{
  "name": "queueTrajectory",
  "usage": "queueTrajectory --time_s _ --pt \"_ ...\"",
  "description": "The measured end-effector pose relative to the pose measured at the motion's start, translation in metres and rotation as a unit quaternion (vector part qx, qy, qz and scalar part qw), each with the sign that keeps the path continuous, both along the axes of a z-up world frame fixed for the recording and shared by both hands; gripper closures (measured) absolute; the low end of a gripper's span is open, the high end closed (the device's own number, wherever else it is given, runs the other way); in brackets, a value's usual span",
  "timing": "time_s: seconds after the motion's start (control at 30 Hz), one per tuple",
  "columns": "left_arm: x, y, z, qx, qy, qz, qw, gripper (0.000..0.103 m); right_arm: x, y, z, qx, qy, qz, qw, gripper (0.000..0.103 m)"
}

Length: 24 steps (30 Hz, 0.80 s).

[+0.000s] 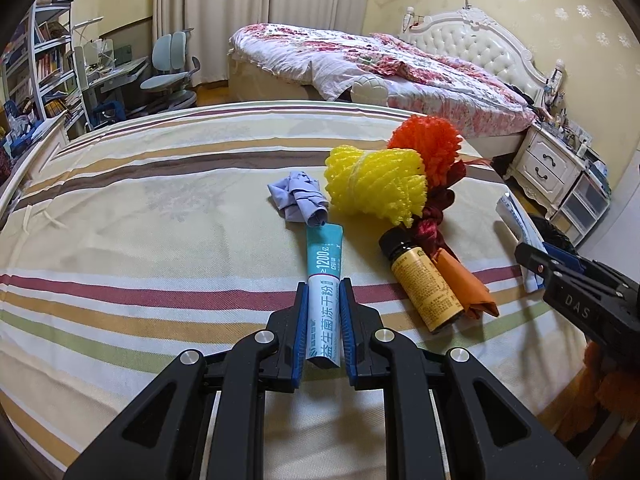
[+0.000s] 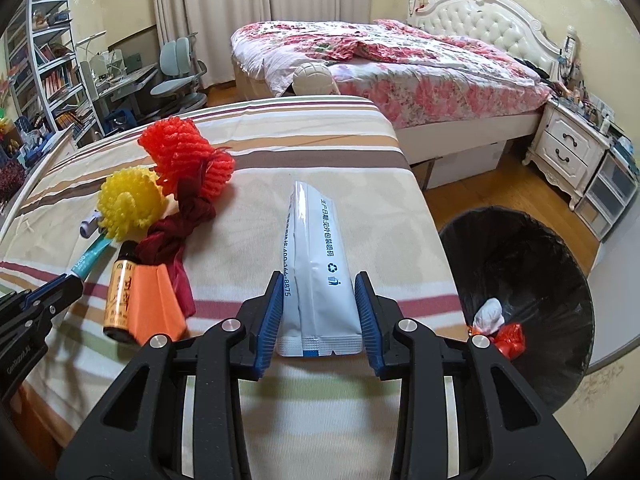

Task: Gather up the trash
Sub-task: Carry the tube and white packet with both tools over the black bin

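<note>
Bedroom light falls on a striped bedspread (image 1: 160,208) that carries the litter, with a flowered bed (image 2: 400,64) and a white nightstand (image 2: 568,148) behind. Over it the left gripper (image 1: 324,292) is clamped tight on a teal and white sachet stick (image 1: 325,280), whose far end points at a crumpled lilac tissue (image 1: 298,196). Just right of the stick lie a yellow foam net (image 1: 376,184), an orange-red foam net (image 1: 424,144), a dark red cloth (image 1: 436,208), a brown bottle (image 1: 420,280) and an orange paper (image 1: 468,288) touching the bottle. The right gripper (image 2: 319,284) is part open, its blue pads (image 2: 270,320) against the sides of a white pouch (image 2: 316,264) lying on the bedspread. Beside the bedspread's right edge stands a black-lined bin (image 2: 520,264) holding a white wad (image 2: 490,314) and a red scrap (image 2: 510,338).
</note>
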<state>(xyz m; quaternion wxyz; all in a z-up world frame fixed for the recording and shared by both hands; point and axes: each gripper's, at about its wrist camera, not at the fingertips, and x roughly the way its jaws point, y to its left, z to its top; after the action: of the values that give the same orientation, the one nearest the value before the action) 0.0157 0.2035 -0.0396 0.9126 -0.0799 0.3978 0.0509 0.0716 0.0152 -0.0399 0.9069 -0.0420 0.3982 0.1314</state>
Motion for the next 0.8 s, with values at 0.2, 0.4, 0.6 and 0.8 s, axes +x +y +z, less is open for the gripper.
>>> queueTrajectory --time_s 0.2,0.4,0.6,0.8 --pt "-0.006 -0.005 0.003 -0.001 -0.002 -0.008 1.0 0.087 -0.013 -0.011 0.005 0.005 -0.007 -0.005 1.0 0.068" --pt "-0.01 -0.01 0.014 -0.008 -0.016 -0.019 0.9997 0.087 -0.02 -0.025 0.016 0.015 -0.021 -0.016 1.0 0.068" --pt "-0.013 -0.023 0.032 -0.012 -0.039 -0.038 0.9985 0.087 -0.023 -0.04 0.026 0.02 -0.034 -0.03 0.999 0.068" --pt "-0.007 -0.046 0.046 -0.016 -0.058 -0.063 0.9962 0.087 -0.021 -0.061 0.03 0.019 -0.043 -0.054 0.997 0.068"
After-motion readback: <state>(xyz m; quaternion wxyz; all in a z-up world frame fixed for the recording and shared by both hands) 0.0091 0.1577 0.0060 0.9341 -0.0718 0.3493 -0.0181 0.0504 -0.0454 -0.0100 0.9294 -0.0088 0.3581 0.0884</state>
